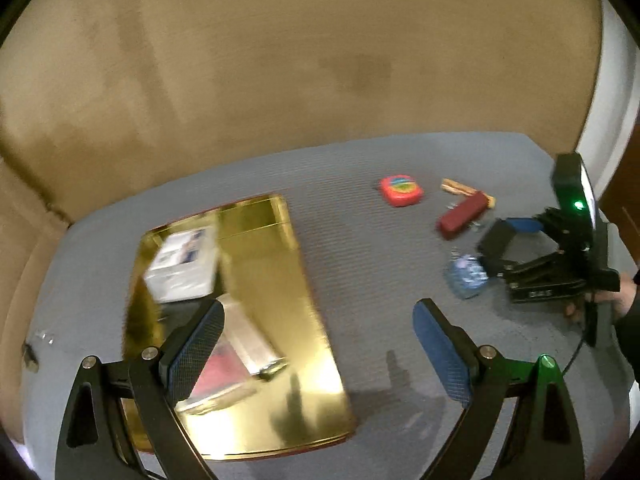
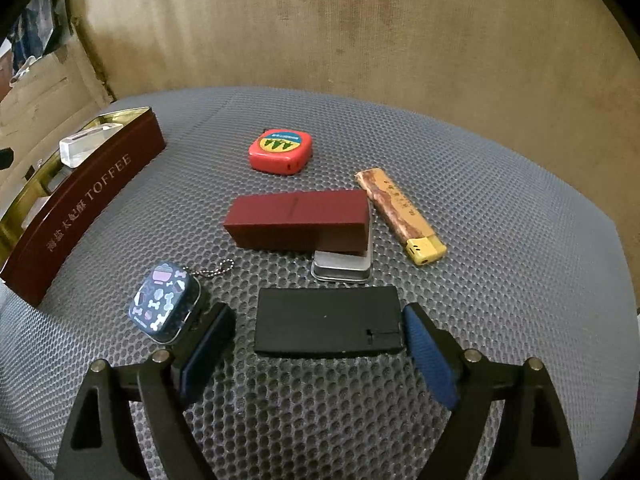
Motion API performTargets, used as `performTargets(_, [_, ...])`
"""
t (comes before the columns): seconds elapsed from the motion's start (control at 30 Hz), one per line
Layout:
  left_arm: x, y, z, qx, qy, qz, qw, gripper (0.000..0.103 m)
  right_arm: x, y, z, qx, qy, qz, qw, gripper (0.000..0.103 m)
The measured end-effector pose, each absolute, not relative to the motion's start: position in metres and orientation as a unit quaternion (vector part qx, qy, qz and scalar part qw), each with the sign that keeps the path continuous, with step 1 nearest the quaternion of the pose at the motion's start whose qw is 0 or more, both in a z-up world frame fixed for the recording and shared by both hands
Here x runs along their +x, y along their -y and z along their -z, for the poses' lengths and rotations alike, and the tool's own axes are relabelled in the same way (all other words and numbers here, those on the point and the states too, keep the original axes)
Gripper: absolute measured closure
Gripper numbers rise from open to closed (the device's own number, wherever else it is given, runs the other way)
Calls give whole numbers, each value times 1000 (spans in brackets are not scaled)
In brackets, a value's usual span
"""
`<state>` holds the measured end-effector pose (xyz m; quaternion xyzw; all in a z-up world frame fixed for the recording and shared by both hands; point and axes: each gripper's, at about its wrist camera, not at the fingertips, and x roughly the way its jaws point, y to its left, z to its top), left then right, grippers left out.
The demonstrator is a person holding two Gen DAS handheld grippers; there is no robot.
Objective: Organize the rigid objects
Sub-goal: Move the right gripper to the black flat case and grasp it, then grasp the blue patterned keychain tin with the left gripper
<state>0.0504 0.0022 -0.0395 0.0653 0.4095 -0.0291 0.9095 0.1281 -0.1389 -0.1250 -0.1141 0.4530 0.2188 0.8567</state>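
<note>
Both tools: black frames, blue textured pads (image 2: 430, 354), silver screws, green lights; black cable and dark sleeve (image 1: 630, 330) at right.

grey mesh mat (image 2: 500, 240), tan backdrop (image 2: 360, 20)

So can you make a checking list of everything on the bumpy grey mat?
Surface: grey honeycomb mat.
Job's things: toffee tin already holds a clear block; out on the mat lie a black box, dark red box resting partly on a silver tin, red tape measure, lighter, bone-patterned tin.
Clutter: nothing seen.
Grippers: right tool open around the black box; left tool open, empty.
Cables: black one by the right tool.
Surroundings: tan wall.
</note>
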Motion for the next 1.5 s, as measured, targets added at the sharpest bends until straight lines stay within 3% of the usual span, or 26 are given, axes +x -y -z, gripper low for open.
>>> performTargets(0.2, [51, 26, 50, 76, -423, 47, 902, 9, 127, 146, 123, -111, -452, -215, 859, 17])
performTargets(0.27, [52, 33, 54, 81, -426, 48, 900, 9, 126, 146, 122, -111, -449, -217, 860, 28])
performTargets(0.33, [53, 40, 56, 81, -428, 51, 899, 9, 124, 147, 120, -111, -444, -218, 862, 33])
performTargets(1.07, [110, 109, 99, 76, -462, 79, 880, 9, 76, 202, 116, -72, -453, -137, 878, 33])
performTargets(1.17, [118, 109, 107, 69, -471, 73, 876, 13, 75, 202, 117, -74, -453, -136, 878, 32])
performTargets(1.33, [125, 106, 120, 62, -482, 63, 872, 30, 76, 200, 117, -71, -453, -137, 878, 32])
performTargets(1.5, [126, 104, 123, 52, -476, 64, 876, 34, 76, 198, 118, -70, -454, -139, 877, 31])
